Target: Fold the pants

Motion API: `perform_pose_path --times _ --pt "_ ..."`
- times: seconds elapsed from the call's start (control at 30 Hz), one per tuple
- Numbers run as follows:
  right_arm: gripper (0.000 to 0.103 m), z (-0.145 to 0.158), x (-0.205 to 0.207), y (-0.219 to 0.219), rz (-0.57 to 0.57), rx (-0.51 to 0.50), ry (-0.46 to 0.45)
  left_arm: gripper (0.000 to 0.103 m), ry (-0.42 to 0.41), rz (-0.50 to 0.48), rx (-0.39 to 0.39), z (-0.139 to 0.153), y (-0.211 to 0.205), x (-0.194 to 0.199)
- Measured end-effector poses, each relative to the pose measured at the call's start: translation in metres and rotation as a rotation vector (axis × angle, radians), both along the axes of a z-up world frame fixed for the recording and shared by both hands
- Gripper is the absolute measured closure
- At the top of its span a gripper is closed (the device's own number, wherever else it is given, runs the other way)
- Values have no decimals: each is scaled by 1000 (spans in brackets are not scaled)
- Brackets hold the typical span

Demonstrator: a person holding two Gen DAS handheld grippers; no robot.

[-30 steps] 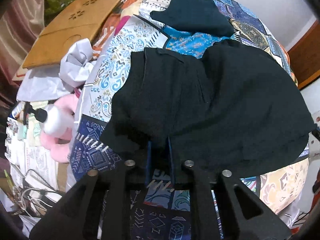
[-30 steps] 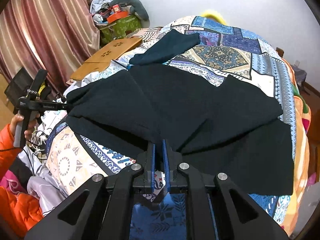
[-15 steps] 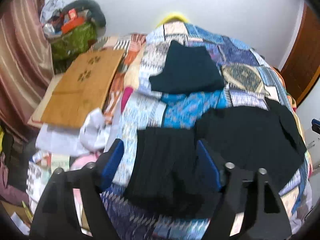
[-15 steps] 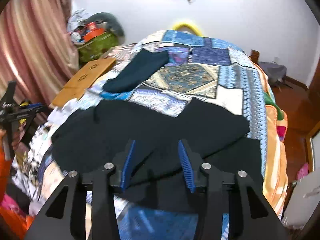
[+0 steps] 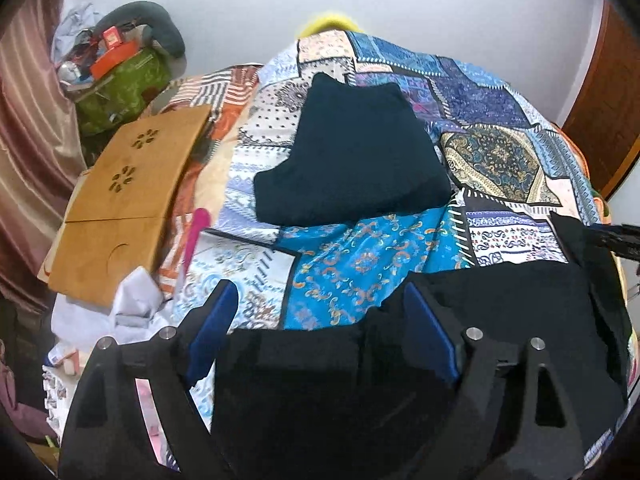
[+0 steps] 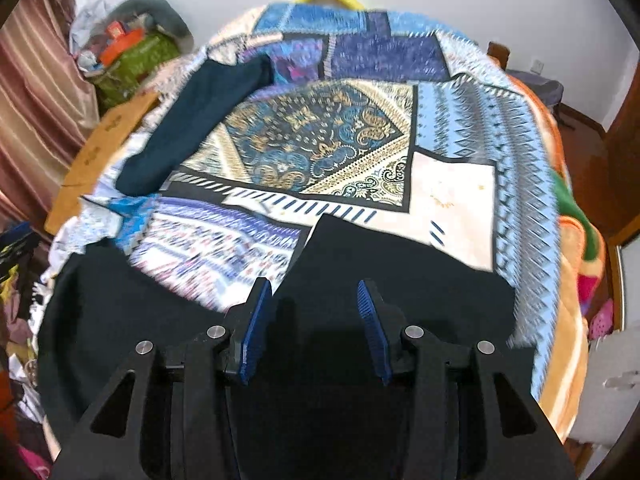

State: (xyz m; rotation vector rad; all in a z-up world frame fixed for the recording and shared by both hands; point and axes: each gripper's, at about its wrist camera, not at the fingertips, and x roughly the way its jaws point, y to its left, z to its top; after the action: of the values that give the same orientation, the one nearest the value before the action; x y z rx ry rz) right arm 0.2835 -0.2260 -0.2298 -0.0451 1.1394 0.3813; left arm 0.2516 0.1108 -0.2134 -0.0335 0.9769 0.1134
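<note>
The black pants lie spread on the near part of the patchwork bedspread; they also show in the right wrist view. My left gripper is open and empty, its blue pads above the pants' left part. My right gripper is open and empty above the pants' middle. The right gripper's tip shows at the right edge of the left wrist view.
A folded dark garment lies further up the bed, also in the right wrist view. A wooden lap board, white cloth and a green bag sit left. A wooden door stands right.
Both grippers have let go of the pants and opened. The pants dropped flat onto the bed, and both grippers have lifted and tilted up toward the far wall.
</note>
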Motion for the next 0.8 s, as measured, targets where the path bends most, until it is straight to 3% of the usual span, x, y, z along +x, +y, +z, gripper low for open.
perform_pose_path --times 0.13,0.27,0.43,0.5,0.63,0.8 --pt "62 -24 25 6 -5 -30 29 18 41 -20 -14 -20 -6 17" --pt "62 -35 30 8 4 -37 -7 18 76 -30 -35 -37 -9 26" --pt "88 -40 30 12 4 -90 -49 18 96 -40 -16 -47 -16 28" --pt "91 -38 31 7 0 -78 -49 18 97 -45 -26 -47 -19 27" --pt "93 -26 26 -1 -9 -61 -65 18 95 -70 -17 -39 -29 22" --pt "93 30 1 -37 -55 13 -176 14 99 -119 -20 -22 -52 14"
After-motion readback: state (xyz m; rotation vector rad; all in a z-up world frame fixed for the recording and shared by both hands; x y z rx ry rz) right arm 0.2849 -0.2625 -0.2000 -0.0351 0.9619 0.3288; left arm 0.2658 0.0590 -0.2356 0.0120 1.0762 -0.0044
